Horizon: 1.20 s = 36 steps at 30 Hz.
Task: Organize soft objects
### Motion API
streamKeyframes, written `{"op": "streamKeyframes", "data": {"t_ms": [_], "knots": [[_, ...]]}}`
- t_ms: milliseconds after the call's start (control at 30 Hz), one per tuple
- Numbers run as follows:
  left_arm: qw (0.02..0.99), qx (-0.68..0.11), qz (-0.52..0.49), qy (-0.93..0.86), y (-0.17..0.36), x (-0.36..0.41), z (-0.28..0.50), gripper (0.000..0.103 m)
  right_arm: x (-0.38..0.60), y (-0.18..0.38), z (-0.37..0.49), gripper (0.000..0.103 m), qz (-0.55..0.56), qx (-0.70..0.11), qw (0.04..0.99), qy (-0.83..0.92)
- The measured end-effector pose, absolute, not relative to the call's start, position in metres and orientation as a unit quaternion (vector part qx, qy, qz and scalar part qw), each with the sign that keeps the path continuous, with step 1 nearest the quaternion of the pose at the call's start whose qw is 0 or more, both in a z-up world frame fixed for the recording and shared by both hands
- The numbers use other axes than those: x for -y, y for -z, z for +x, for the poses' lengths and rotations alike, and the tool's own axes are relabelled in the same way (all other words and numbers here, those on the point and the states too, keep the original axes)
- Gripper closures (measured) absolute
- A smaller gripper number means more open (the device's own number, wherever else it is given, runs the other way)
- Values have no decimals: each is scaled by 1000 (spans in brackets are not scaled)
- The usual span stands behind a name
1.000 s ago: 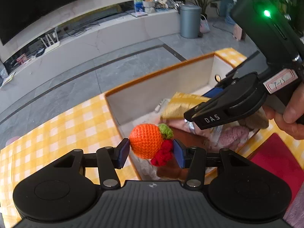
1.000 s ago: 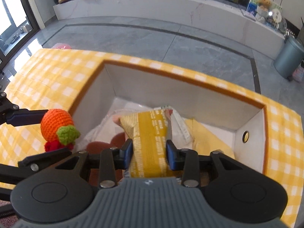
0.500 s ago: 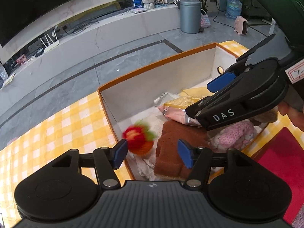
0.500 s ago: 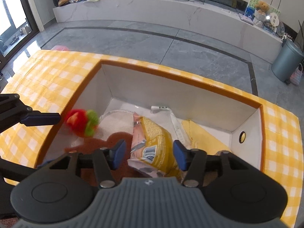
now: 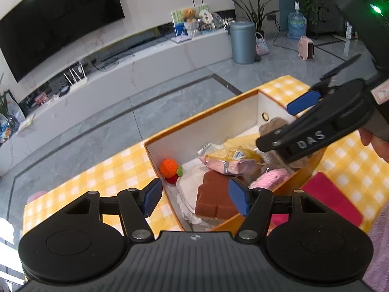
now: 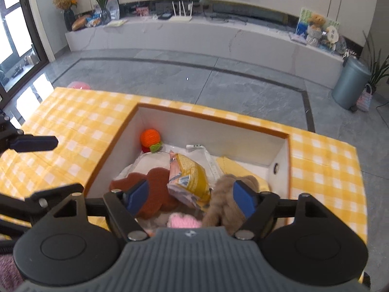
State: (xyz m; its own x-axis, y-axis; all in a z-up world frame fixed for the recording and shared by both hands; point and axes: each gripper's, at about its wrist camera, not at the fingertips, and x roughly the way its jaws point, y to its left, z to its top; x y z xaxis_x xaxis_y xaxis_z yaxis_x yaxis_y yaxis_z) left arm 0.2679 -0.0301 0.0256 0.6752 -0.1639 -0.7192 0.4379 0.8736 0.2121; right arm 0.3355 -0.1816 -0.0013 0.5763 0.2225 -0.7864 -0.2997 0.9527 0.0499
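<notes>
An orange-rimmed white box sits on the yellow checked cloth. Inside it lie the orange crochet fruit in the far left corner, a yellow and pink snack pack, a brown sponge, a pink knit piece and a tan plush. My left gripper hovers open above the box's near left corner, holding nothing. My right gripper is above the box with its jaws opening and nothing pressed between its pads.
A red mat lies on the cloth to the right of the box. Past the table's far edge is grey floor, a white TV bench and a grey bin. A hand holds the right gripper.
The left gripper let go of the crochet fruit, which dropped into the box's corner. The right gripper released the snack pack into the box. Both grippers opened and rose away from the box.
</notes>
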Motion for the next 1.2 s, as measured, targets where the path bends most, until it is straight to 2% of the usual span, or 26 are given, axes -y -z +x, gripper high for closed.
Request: {"op": "streamKeyframes", "data": {"t_ms": [300,400,567,633,767,1033,1200], "knots": [[919,-308,196,151,-75,40,179,29,206,-52,222,19,-46,-369,914,-165],[924,-291,199,151,-84,45,146,28,212,-62,180,11,-44,-336,926,-164],[929,-287,183,145,-88,46,102,28,222,-69,118,6,-24,-280,949,-142],[933,-283,173,141,-84,44,87,27,225,-66,96,5,-9,-264,955,-137],[944,-266,167,100,-69,43,63,19,227,-49,67,5,16,-255,959,-121],[955,-270,111,56,-16,39,37,17,223,-4,23,5,57,-249,965,-53],[960,-265,95,4,12,30,24,17,213,20,9,5,23,-256,966,-34]]}}
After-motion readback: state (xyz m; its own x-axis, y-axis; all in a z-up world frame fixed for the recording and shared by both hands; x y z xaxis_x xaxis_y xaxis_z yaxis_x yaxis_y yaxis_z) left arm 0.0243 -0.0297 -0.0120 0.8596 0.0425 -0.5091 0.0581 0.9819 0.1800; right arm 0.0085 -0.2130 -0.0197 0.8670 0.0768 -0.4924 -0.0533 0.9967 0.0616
